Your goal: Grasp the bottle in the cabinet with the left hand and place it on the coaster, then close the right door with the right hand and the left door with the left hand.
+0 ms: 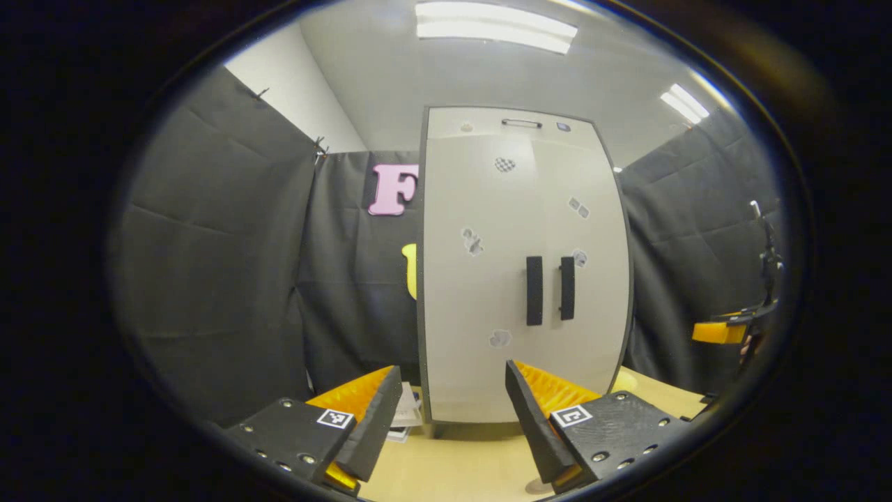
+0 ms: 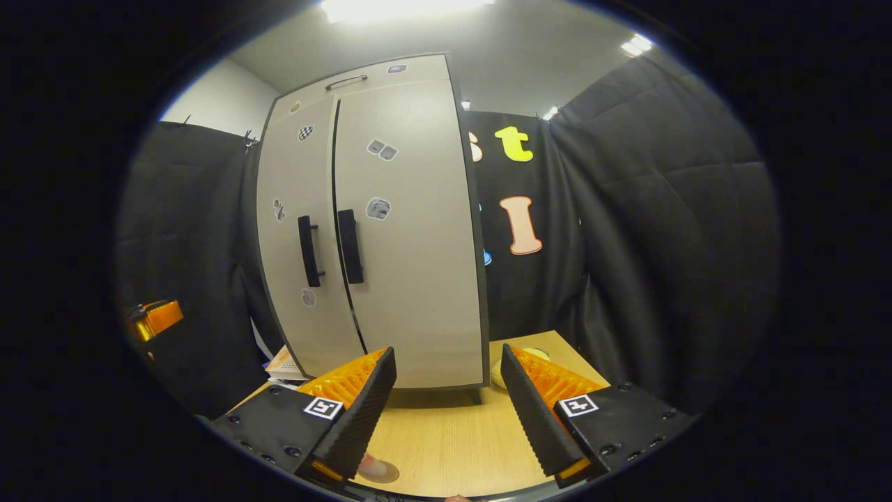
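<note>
The cabinet (image 1: 523, 265) stands upright on the light wooden table (image 1: 453, 467), with both doors closed. Its left door (image 2: 296, 230) and right door (image 2: 411, 230) meet at a dark seam, and two black vertical handles (image 1: 550, 289) sit side by side near that seam. Small stickers dot the door fronts. The bottle cannot be seen with the doors shut. Part of a round coaster (image 2: 380, 470) shows on the table, partly behind a finger of the right gripper (image 2: 446, 411). That gripper hangs before the cabinet with jaws spread and nothing between them. The left gripper (image 1: 453, 418) does likewise, jaws apart and empty.
</note>
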